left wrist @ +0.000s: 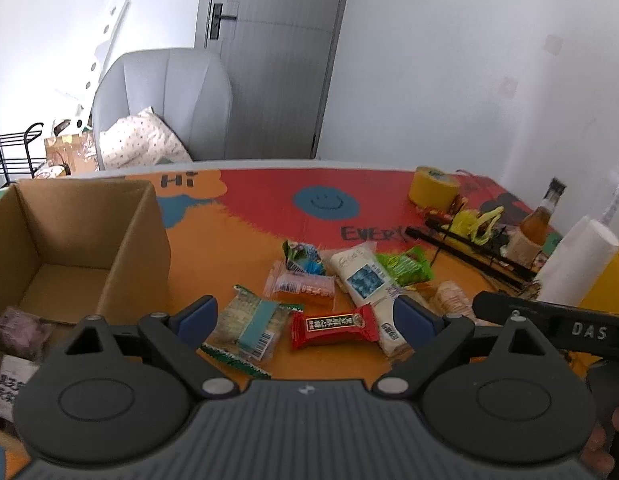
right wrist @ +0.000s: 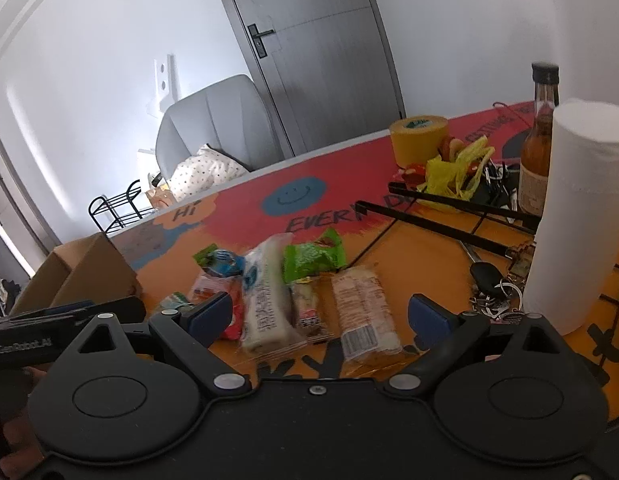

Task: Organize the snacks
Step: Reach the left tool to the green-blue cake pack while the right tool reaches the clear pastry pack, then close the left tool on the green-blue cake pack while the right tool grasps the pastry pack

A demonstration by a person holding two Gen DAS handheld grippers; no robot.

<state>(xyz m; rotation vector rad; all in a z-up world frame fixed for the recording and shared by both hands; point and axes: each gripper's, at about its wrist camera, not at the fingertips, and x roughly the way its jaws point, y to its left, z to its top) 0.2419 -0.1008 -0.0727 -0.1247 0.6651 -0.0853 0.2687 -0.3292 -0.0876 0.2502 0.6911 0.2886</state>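
Note:
Several wrapped snacks lie in a loose cluster on the colourful tabletop. In the left wrist view my left gripper (left wrist: pixel 305 316) hangs open just above a red bar (left wrist: pixel 333 326) and a clear pack with a blue label (left wrist: pixel 251 326). A long white pack (left wrist: pixel 367 284) and a green pack (left wrist: pixel 405 266) lie beyond. In the right wrist view my right gripper (right wrist: pixel 319 316) is open over the long white pack (right wrist: pixel 265 296), a small brown bar (right wrist: pixel 307 308) and a pale cracker pack (right wrist: pixel 365 308). An open cardboard box (left wrist: pixel 69 248) stands at the left, with a purple pack (left wrist: pixel 17 332) inside.
A paper towel roll (right wrist: pixel 577 216), a brown bottle (right wrist: pixel 539 148), a yellow tape roll (right wrist: pixel 419 138), a black rack with yellow bags (right wrist: pixel 449 196) and keys (right wrist: pixel 491 288) crowd the right side. A grey armchair (left wrist: pixel 165 108) stands beyond the table's far edge.

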